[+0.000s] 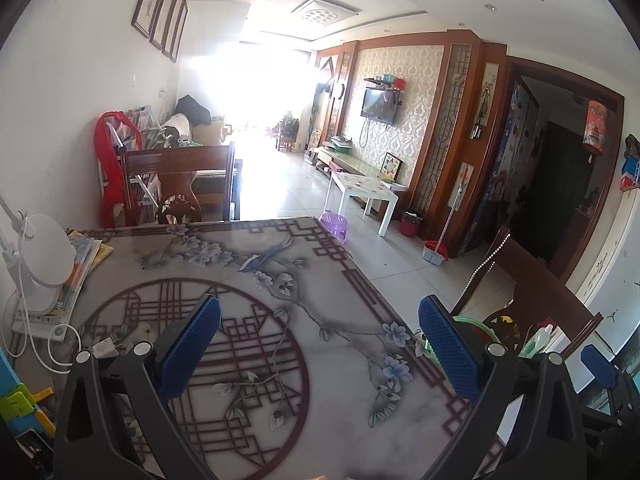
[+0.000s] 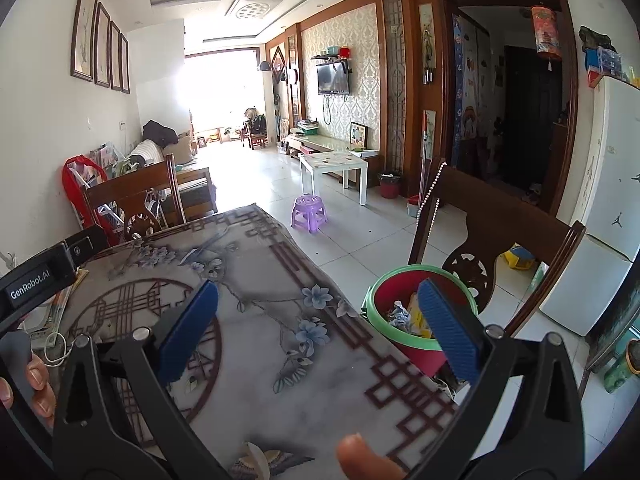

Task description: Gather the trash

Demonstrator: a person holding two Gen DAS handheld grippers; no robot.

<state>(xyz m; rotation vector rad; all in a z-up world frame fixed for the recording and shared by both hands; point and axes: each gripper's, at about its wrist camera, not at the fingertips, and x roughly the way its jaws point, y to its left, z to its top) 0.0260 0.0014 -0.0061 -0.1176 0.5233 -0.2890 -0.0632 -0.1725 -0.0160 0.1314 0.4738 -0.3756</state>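
Both my tools wide open, nothing held: left tool (image 1: 320, 344) and right tool (image 2: 318, 330) above the patterned table (image 2: 256, 320). Crumpled trash (image 2: 404, 314) sits inside the red bin (image 2: 412, 350) just beside the table's right edge, before a wooden chair (image 2: 500, 232).

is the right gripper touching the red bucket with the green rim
Cannot tell. In the right wrist view the right gripper, open and empty, has one blue finger overlapping the red bucket with the green rim, hiding any gap.
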